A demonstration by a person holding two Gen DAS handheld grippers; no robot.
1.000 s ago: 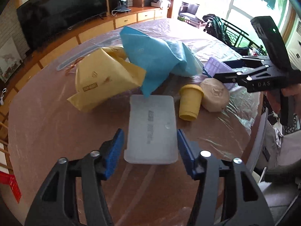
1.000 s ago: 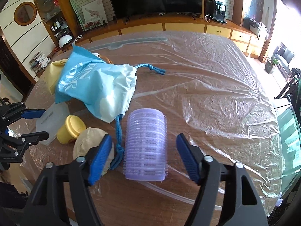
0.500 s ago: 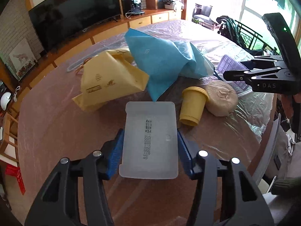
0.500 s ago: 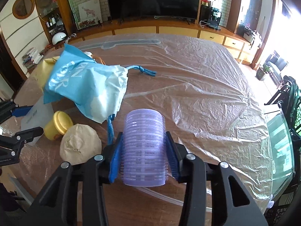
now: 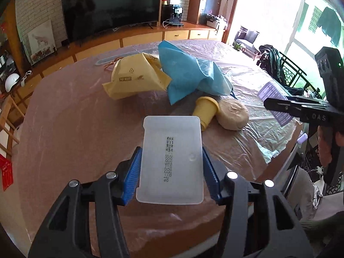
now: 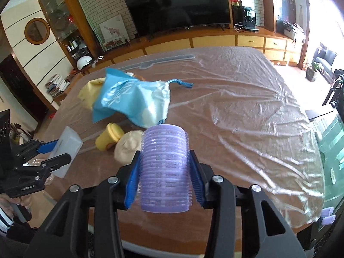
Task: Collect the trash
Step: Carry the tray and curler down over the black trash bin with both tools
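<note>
My left gripper (image 5: 171,176) is shut on a white translucent plastic tray (image 5: 171,159) with printed dates and holds it above the table. My right gripper (image 6: 164,178) is shut on a purple ribbed hair roller (image 6: 165,167), also lifted off the table. On the table lie a yellow paper bag (image 5: 133,77), a blue plastic bag (image 5: 187,75), a small yellow cup (image 5: 205,110) on its side and a beige round lump (image 5: 233,114). The other gripper shows at the right of the left wrist view (image 5: 301,109).
The round wooden table (image 5: 64,118) is covered with crinkled clear plastic sheet (image 6: 247,107). A TV (image 6: 178,2) and low cabinets stand beyond it. Two small purple rollers (image 6: 327,215) sit by the table's right edge.
Both grippers have closed on their objects and lifted them: the left on the white tray, the right on the purple roller. Both cameras have risen away from the table.
</note>
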